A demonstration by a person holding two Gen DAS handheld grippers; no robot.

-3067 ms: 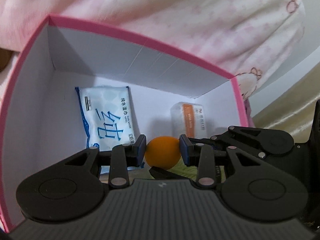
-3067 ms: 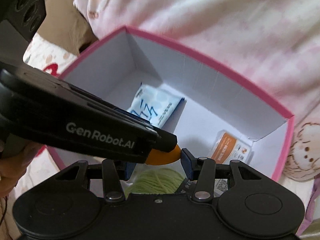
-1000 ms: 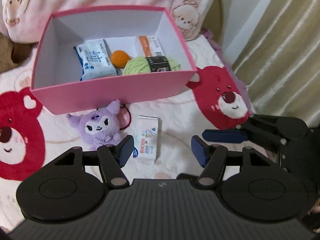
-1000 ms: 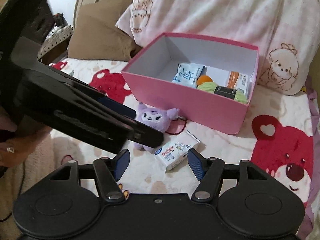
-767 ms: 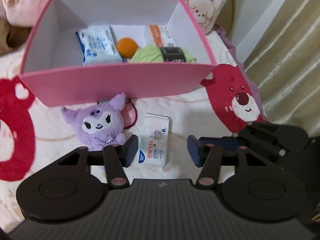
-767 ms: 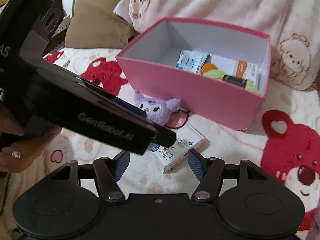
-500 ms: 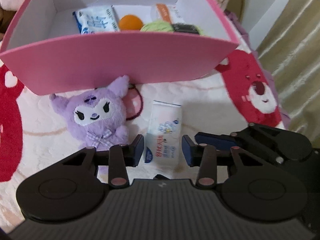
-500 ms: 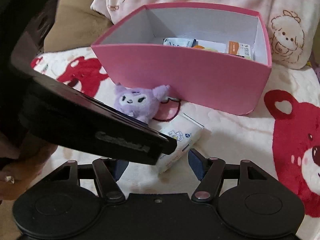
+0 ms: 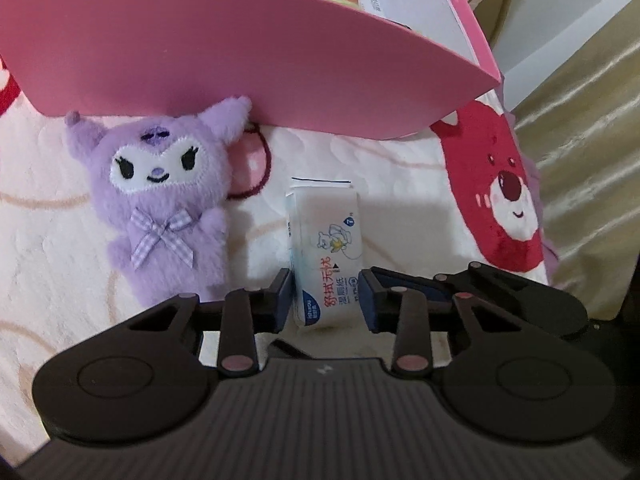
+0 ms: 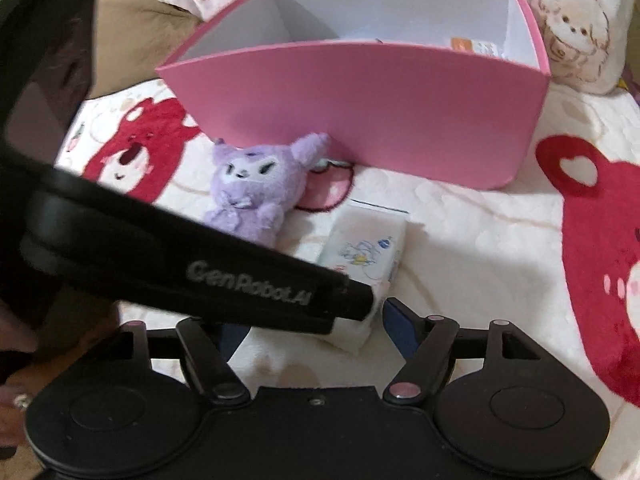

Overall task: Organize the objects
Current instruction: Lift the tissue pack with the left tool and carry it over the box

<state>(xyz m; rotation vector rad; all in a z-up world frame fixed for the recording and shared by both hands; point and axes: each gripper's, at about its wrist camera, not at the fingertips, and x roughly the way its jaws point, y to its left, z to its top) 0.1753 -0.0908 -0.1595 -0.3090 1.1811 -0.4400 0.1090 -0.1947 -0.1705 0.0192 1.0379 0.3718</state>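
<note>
Straddling the near end of a white tissue pack (image 9: 326, 252), the left gripper (image 9: 325, 296) has its two blue pads on either side of the pack, very close to it; whether they already press on it I cannot tell. The pack lies flat on the bear-print blanket (image 9: 384, 168), with its long side pointing away toward the box.

In the right wrist view, the right gripper (image 10: 308, 330) is wide apart and holds nothing. The black body of the left gripper crosses in front of it from the left and hides its left finger and the near part of the tissue pack (image 10: 366, 248), so it stands in the way there. The right blue finger (image 10: 398, 326) shows just beside the near corner of the pack.

To the left of the pack lies a purple plush toy (image 9: 160, 200), face up, near the pack but apart from it. One of its ears touches the front wall of the pink box (image 9: 248, 48), which stands farther away on the blanket. Over its wall only the tops of some packets inside show. A red bear print (image 9: 500, 192) is on the blanket at the right, and a beige curtain (image 9: 588, 128) hangs beyond it.
</note>
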